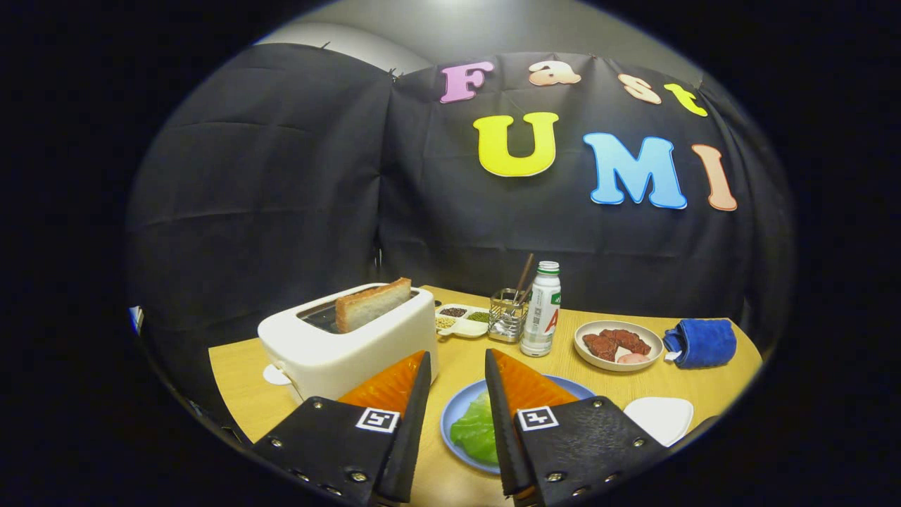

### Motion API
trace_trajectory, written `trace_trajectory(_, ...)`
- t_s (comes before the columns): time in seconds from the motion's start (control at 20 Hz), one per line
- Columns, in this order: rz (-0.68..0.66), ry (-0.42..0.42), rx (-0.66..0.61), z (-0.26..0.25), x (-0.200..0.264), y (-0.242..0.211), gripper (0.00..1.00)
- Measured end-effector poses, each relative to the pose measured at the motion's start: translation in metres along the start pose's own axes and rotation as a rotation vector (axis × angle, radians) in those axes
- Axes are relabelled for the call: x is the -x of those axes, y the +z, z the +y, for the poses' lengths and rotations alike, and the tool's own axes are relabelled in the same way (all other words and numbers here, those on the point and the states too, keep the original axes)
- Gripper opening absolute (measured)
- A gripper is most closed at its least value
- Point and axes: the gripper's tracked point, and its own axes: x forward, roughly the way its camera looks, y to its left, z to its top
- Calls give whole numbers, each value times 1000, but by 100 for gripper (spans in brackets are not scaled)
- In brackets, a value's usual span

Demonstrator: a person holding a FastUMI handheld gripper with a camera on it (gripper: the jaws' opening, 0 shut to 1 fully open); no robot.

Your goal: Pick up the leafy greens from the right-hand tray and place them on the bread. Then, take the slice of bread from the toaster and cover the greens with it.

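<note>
My gripper (457,352) hangs open above the wooden table (704,384), nothing held between its fingers. Below the gap between the fingers sits a blue plate (450,415) with leafy greens (477,429) lying on it; the right finger hides part of both. I cannot tell whether bread lies under the greens. A white toaster (345,345) stands just beyond the left finger, with a slice of bread (372,303) sticking up out of its slot. To the right of the right finger lies a bare white tray (662,417).
Behind the plate stand a white bottle (540,310), a wire holder with utensils (507,315) and a small divided dish of spices (461,320). Further right are a bowl of meat (618,345) and a rolled blue cloth (702,343).
</note>
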Motion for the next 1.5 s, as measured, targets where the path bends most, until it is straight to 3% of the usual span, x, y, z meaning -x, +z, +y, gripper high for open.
trace_trajectory(0.35,-6,61,14,70,-10,19,47)
trace_trajectory(0.6,-13,47,-7,89,-25,27,47)
trace_trajectory(0.9,29,-23,3,96,-58,26,47)
trace_trajectory(1.15,68,-140,3,88,-81,22,47)
trace_trajectory(1.2,68,-135,-1,87,-90,22,44)
trace_trajectory(1.25,72,-119,8,94,-89,20,28)
trace_trajectory(1.3,73,-97,8,97,-93,21,29)
trace_trajectory(1.35,81,-91,-2,97,-94,16,12)
trace_trajectory(1.5,74,-59,-10,95,-91,22,12)
